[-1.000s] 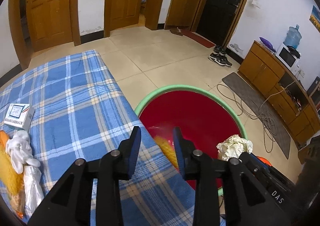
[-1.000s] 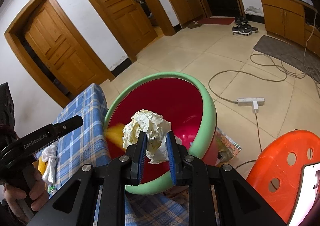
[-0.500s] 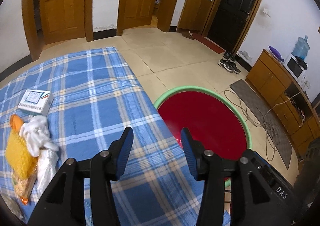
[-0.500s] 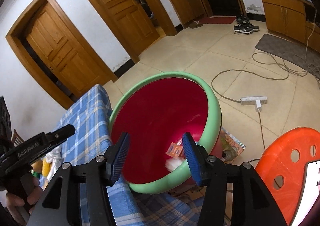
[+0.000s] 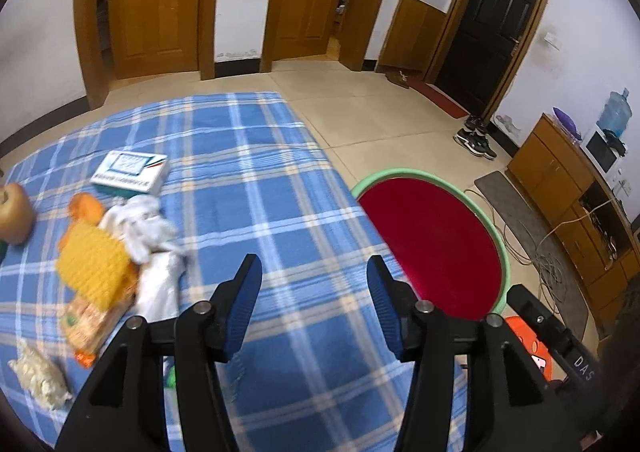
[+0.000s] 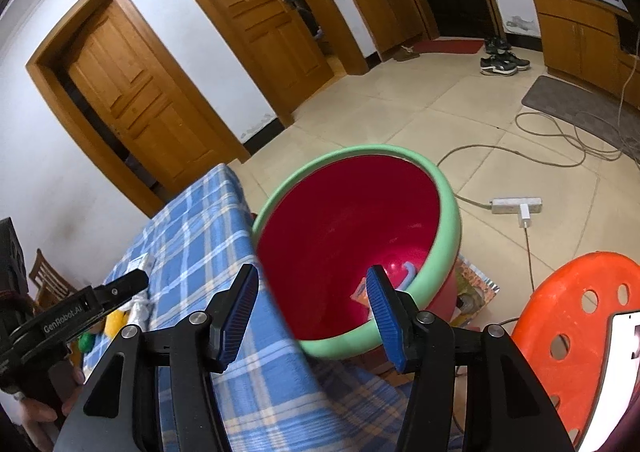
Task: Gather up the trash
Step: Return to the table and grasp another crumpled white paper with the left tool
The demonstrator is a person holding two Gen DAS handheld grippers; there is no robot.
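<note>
- On the blue plaid tablecloth (image 5: pixel 256 188), far left in the left wrist view: a brown round object (image 5: pixel 14 212), cut off by the frame edge.
- Just right of it: a heap of trash — an orange scrap (image 5: pixel 84 206), a yellow knitted-looking piece (image 5: pixel 92 266), crumpled white tissue (image 5: pixel 142 226) and a clear plastic bag (image 5: pixel 158 288), all touching or overlapping.
- Under the yellow piece: a printed snack wrapper (image 5: pixel 90 326); near the bottom left edge, a separate crumpled pale wad (image 5: pixel 38 376).
- Behind the heap, apart from it: a white and teal box (image 5: pixel 130 174), lying flat.
- Centre foreground: left gripper (image 5: pixel 314 306), blue-padded fingers spread wide, nothing between them, hovering above bare cloth right of the heap.
- To the right, beside the table edge on the floor: a red basin with a green rim (image 5: pixel 486 218).
- In the right wrist view: right gripper (image 6: pixel 310 314), also spread wide and empty, above the table edge and the basin rim (image 6: pixel 450 228).
- Deep in the basin: a few pieces of trash (image 6: pixel 400 278), partly hidden behind the right finger — hard to identify.
- Further right: an orange stool (image 6: pixel 572 332), a white power strip (image 6: pixel 516 206) and cables on the tiled floor.
</note>
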